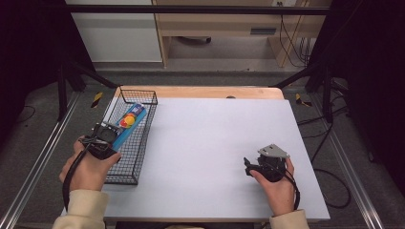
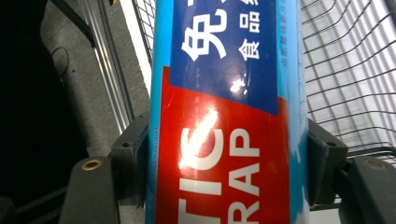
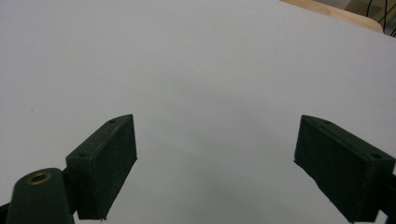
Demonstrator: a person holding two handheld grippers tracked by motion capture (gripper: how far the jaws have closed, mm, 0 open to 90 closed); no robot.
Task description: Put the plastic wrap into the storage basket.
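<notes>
The plastic wrap box [image 2: 224, 121] is a long, slim carton, probably light and stiff but with glossy, slippery faces (glare streaks its red and blue label) and thin walls that hard pressure could dent. It lies slanted over the wire basket [image 1: 125, 177] at the table's [image 1: 215, 143] left side, its far end inside. The left tongs [image 1: 111, 137] clench its 2 long sides near the close end, a sensible hold. The right tongs [image 3: 215, 158] rest released over bare table.
</notes>
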